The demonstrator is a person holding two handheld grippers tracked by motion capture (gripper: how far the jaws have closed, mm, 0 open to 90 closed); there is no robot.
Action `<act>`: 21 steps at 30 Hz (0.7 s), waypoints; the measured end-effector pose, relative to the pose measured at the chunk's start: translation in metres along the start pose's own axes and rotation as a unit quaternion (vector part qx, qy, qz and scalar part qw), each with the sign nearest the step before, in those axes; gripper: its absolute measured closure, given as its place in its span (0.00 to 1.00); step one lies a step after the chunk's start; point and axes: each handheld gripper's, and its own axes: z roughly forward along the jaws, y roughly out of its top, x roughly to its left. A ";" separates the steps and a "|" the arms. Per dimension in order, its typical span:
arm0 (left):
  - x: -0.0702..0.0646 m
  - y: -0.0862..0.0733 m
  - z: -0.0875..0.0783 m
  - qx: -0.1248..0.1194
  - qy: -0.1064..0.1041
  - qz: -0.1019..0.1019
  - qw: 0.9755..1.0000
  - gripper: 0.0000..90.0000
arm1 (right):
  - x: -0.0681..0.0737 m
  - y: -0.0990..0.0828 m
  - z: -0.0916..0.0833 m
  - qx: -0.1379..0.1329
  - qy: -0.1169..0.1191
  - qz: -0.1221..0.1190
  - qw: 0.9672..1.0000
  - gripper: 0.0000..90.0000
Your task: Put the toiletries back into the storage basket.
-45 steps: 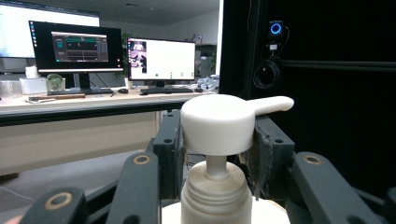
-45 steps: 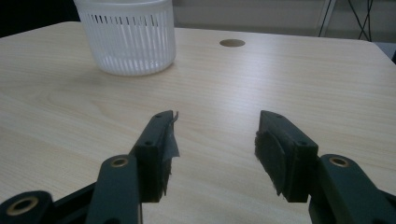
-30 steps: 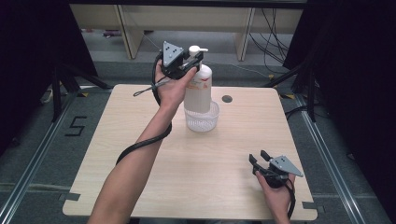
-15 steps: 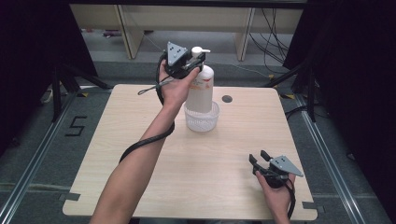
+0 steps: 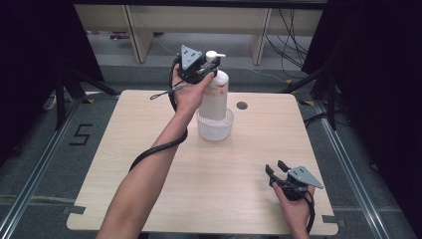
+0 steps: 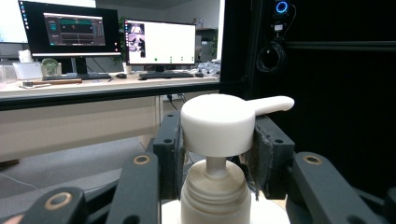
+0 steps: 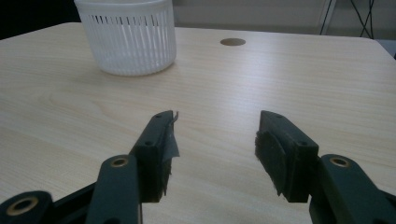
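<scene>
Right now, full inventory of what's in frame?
pump bottle: 1, white with a pale label, standing in the basket, its pump head between the left jaws
basket: 1, white slotted plastic, far middle of the table
table: 1, light wood, with a dark round hole near its far edge
left hand-held gripper: 1, black, shut on the pump head
right hand-held gripper: 1, black, open, near right corner

You are working with one pump bottle (image 5: 215, 94), one white slotted basket (image 5: 215, 128), one wooden table (image 5: 149, 164) with one round hole (image 5: 242, 105) in it, and two grippers, while two monitors (image 6: 60, 28) are glowing beyond a desk.
</scene>
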 end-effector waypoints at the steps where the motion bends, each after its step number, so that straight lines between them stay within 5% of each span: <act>1: 0.000 -0.001 0.001 0.001 0.001 0.000 1.000 0.66 | 0.000 0.000 0.000 0.000 0.000 0.000 1.000 0.52; 8: -0.002 -0.005 0.006 0.007 0.001 0.004 1.000 0.66 | -0.001 0.000 0.000 -0.003 0.000 -0.007 1.000 0.52; 12: -0.004 -0.006 0.008 0.008 -0.001 0.005 1.000 0.66 | 0.002 0.000 -0.002 -0.001 0.005 0.012 1.000 0.52; 13: -0.005 -0.006 0.008 0.009 -0.002 0.006 1.000 0.66 | 0.000 0.001 -0.001 0.000 0.004 -0.005 1.000 0.52; 21: -0.011 -0.009 0.010 0.012 -0.004 0.006 1.000 0.66 | 0.000 0.001 -0.001 0.001 0.005 -0.003 1.000 0.52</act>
